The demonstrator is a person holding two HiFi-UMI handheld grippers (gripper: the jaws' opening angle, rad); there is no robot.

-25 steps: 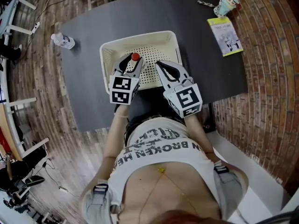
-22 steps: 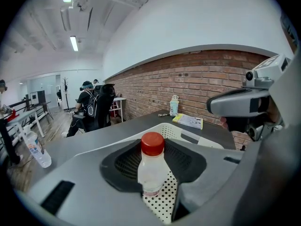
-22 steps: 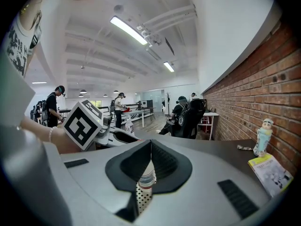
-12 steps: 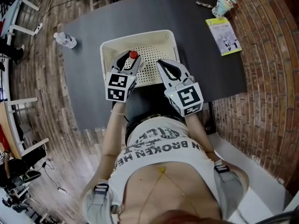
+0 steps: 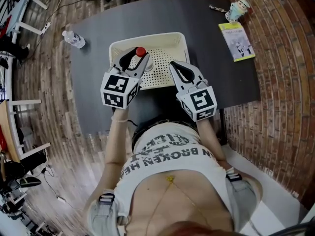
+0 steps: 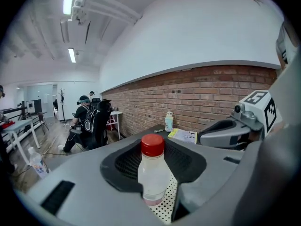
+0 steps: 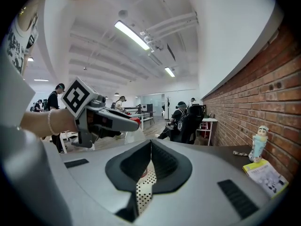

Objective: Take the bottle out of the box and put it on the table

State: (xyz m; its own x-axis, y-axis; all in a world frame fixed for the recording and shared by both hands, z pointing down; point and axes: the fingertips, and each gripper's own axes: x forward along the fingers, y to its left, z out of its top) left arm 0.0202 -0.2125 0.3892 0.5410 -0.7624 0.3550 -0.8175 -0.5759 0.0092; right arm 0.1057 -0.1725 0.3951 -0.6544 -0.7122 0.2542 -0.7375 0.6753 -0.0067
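The red-capped bottle (image 6: 151, 173) is gripped upright between the jaws of the left gripper (image 5: 136, 62) and is held over the white perforated box (image 5: 147, 37) on the dark bench (image 5: 216, 63). The right gripper (image 5: 176, 69) is kept beside it, with its jaws closed on nothing.

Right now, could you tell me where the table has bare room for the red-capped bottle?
The widest bare table lies between the white perforated box and the yellow booklet. The strip beyond the box's far rim is free, as is the stretch left of it, up to the small water bottle. Crowded: the front edge, under the left gripper and right gripper.
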